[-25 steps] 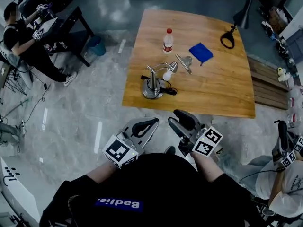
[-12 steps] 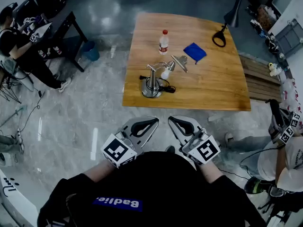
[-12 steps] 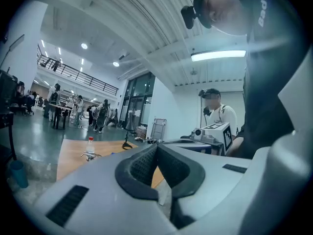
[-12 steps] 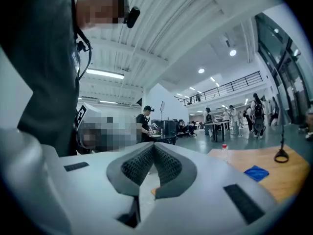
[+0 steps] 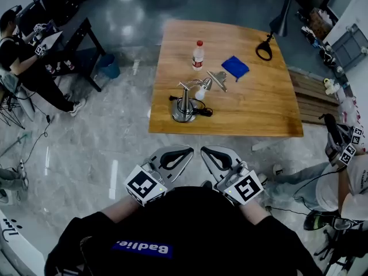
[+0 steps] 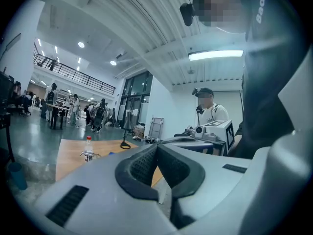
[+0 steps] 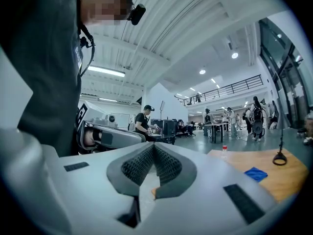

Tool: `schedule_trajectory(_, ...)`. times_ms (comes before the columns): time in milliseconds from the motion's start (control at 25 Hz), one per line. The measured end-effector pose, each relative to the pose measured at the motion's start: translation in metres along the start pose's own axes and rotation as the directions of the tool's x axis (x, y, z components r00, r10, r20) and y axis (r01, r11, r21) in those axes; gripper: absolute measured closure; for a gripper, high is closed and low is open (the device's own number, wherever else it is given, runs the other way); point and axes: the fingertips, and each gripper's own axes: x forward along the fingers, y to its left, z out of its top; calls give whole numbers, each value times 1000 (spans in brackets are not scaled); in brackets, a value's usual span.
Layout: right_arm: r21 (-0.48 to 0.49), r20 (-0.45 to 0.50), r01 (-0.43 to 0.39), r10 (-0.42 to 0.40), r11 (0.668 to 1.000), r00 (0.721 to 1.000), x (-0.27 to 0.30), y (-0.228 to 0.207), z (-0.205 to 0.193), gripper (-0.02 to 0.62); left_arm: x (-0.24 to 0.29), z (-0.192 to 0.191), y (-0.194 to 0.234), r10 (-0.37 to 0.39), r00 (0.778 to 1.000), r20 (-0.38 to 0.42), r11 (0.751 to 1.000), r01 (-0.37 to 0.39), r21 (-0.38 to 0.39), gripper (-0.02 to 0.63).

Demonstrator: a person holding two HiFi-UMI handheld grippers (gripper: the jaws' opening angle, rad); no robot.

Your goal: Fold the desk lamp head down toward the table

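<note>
As the lamp (image 5: 186, 101) stands far off on the counter (image 5: 259, 111), the left claw (image 5: 190, 150) and the right claw (image 5: 203, 150), just closed, are held clenched, empty.

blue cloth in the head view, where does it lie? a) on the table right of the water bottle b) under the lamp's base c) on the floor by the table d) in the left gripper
a: the head view shows the blue cloth flat on the wooden table, to the right of the water bottle and apart from it.
</note>
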Motion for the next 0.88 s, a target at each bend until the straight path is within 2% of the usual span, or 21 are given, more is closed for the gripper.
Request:
schedule_trajectory(320,1,-13,-21,21,1000,1000,4,-1,-4,591,0,-3,3,16,1000,-8,1000,-16,7,597)
schedule_trajectory(560,-15,-40,-5,4,1000,999,3,-4,-7,591,-4,-4,5,44,999,-5,999,-44,17,597)
schedule_trajectory(880,-7,-40,-1,1,1000,999,1,-2,-6,591,-7,0,2,67,998,-3,998,-67,-9,597)
